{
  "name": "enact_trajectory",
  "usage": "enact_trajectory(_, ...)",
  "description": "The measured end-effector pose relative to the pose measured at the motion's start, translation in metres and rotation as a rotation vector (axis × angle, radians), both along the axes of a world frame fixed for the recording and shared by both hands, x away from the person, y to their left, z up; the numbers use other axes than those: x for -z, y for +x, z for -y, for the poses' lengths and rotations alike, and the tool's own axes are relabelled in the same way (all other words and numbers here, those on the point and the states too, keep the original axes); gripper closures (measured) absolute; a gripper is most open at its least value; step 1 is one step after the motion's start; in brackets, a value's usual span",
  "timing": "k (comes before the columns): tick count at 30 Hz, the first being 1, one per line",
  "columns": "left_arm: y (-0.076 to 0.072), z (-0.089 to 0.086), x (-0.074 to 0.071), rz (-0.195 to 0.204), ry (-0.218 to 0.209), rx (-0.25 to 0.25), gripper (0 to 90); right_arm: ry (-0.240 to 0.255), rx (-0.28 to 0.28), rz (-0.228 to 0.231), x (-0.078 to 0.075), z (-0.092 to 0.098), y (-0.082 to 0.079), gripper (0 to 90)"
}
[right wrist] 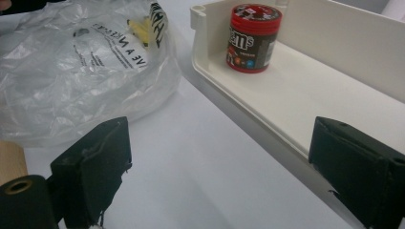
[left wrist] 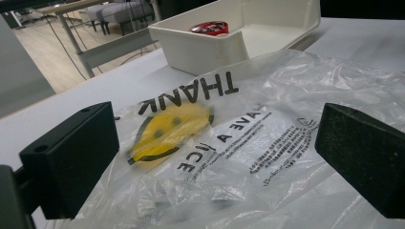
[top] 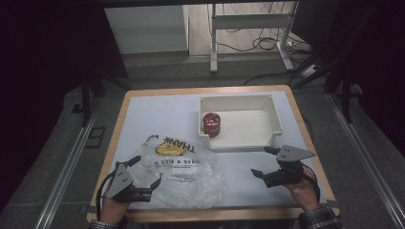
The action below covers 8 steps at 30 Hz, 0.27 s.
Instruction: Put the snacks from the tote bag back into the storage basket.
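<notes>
A white plastic tray (top: 273, 119) sits on the pale bench (top: 157, 114). A small round tub with a red lid (top: 211, 124) stands upright inside the tray, in its left corner near the front. A crinkly clear plastic bag with black words and a yellow smiley face (top: 184, 167) lies flat just left of the tray and in front of it. The left tongs (top: 143, 172) rest at the bag's left edge, spread wide with the bag between the jaws, not pinching it. The right tongs (top: 262, 162) are just in front of the tray, spread apart and holding nothing
</notes>
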<state>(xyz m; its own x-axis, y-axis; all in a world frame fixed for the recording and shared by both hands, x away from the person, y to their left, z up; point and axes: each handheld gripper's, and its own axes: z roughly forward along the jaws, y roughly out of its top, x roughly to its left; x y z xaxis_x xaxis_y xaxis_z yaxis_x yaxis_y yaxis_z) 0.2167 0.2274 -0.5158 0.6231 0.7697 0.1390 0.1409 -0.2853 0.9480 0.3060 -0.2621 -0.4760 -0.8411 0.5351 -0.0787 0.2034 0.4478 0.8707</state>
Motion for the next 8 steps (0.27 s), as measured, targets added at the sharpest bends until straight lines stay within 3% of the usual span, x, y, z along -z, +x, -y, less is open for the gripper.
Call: enact_trajectory(8,0.001,0.001,0.001,-0.007,0.004,0.0,0.9,0.019,0.042,-0.006,0.0,0.019,-0.006,7.6)
